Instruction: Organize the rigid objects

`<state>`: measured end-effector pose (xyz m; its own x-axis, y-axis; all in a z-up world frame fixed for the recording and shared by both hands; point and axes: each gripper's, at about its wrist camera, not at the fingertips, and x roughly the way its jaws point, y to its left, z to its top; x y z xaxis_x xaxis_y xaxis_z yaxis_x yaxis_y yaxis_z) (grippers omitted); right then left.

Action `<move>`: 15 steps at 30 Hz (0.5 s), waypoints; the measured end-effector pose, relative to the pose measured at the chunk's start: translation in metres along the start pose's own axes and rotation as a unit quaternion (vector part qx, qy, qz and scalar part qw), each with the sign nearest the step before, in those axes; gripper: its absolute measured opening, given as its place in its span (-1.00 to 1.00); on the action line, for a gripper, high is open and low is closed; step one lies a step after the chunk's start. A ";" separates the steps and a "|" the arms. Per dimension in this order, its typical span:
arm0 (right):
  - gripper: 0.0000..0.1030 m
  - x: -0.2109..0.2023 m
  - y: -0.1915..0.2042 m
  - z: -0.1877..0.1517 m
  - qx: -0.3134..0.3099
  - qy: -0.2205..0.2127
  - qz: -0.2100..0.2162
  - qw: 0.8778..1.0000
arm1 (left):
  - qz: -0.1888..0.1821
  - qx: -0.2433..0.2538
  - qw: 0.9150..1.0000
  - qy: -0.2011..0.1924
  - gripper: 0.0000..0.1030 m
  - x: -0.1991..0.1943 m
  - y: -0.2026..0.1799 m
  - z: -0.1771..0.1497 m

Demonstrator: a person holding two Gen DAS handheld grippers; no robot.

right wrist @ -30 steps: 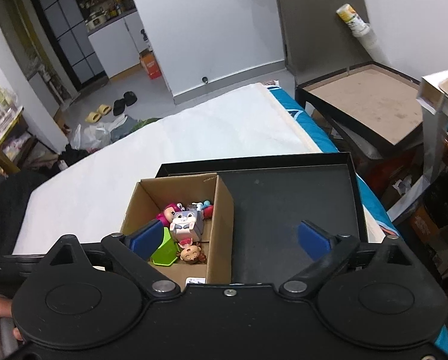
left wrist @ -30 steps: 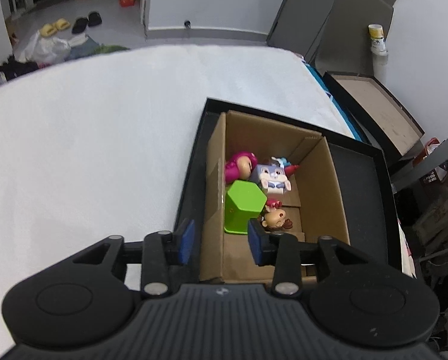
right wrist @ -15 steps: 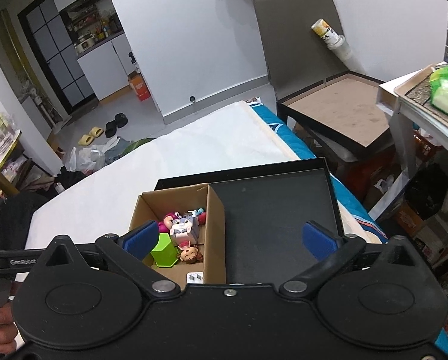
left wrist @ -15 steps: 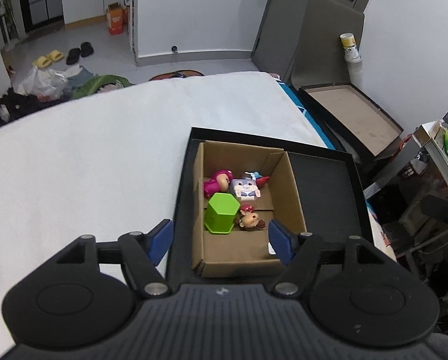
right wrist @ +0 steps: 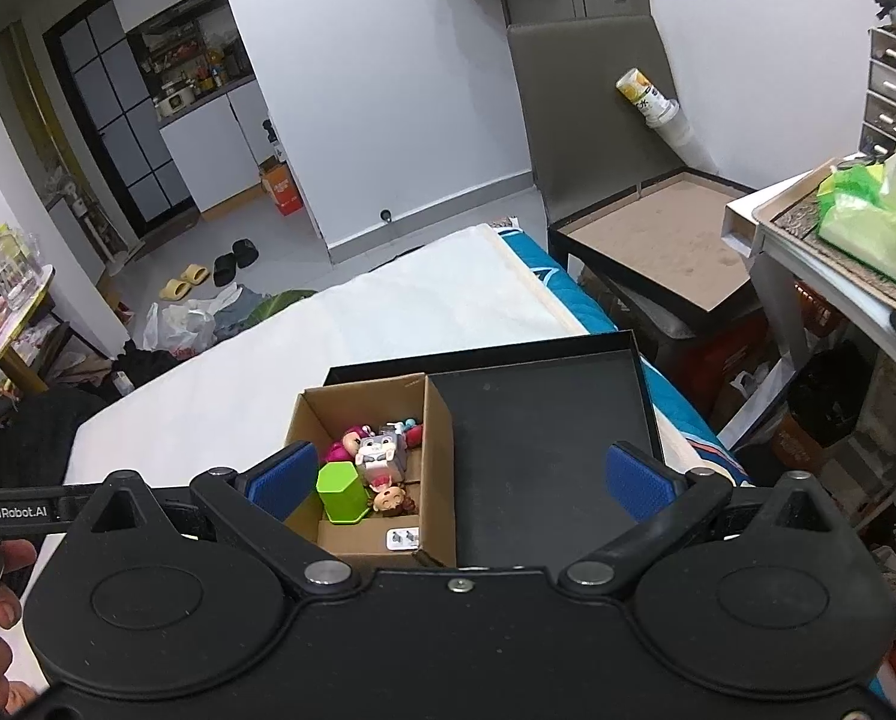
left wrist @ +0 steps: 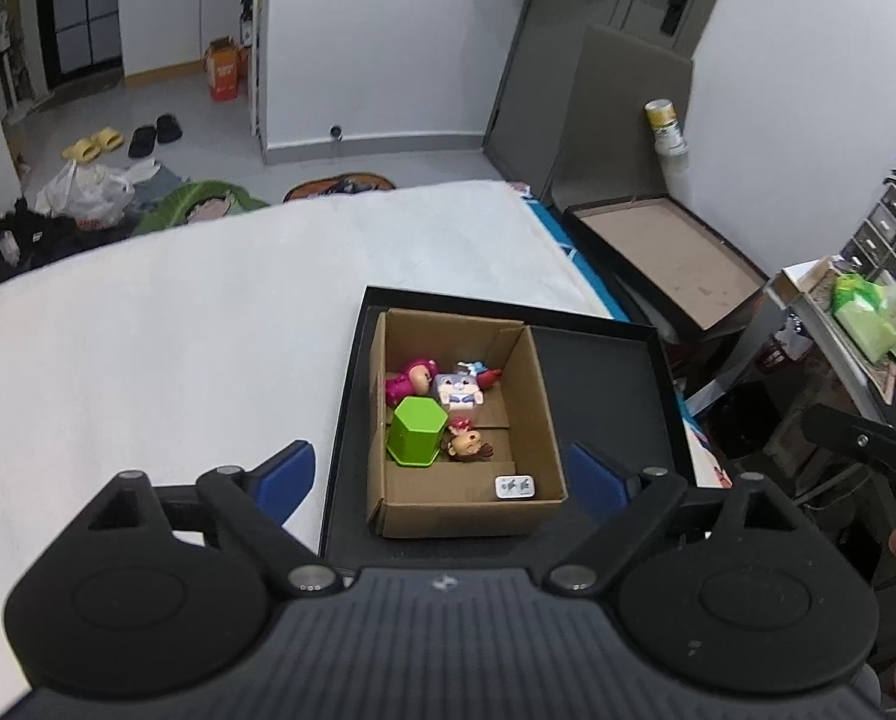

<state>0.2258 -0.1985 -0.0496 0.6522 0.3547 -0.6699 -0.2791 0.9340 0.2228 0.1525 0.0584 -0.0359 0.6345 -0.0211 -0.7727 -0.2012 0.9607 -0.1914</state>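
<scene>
The task looks almost done, I think: the green hexagonal block (left wrist: 417, 431), the toy figures (left wrist: 458, 389) and a small white piece (left wrist: 514, 486) lie inside the cardboard box (left wrist: 541, 414) at 12 o'clock from the left gripper (left wrist: 441, 477), while the right gripper (right wrist: 463, 471) and the left both hang above it with jaws wide apart, holding nothing.

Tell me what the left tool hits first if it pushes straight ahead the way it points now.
Probably the open brown cardboard box: it sits centred between the open left tool fingers, near wall closest. The green hexagonal block lies just inside. Depth is unclear.
</scene>
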 end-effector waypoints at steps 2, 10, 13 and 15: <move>1.00 -0.007 0.002 -0.001 0.000 -0.004 -0.001 1.000 | -0.004 0.002 1.000 -0.005 0.79 -0.007 -0.001 -0.001; 1.00 -0.030 0.004 -0.001 0.006 -0.018 -0.010 1.000 | -0.012 0.007 1.000 -0.024 0.80 -0.036 -0.005 -0.007; 1.00 -0.036 0.005 -0.002 0.004 -0.021 -0.011 1.000 | -0.017 0.006 0.999 -0.034 0.81 -0.047 -0.007 -0.010; 1.00 -0.040 0.007 -0.003 0.001 -0.024 -0.013 1.000 | -0.014 0.012 0.999 -0.046 0.81 -0.056 -0.009 -0.013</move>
<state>0.1954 -0.2062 -0.0228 0.6923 0.3320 -0.6407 -0.2604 0.9430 0.2073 0.1091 0.0469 0.0014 0.7057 -0.0244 -0.7081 -0.1651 0.9662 -0.1978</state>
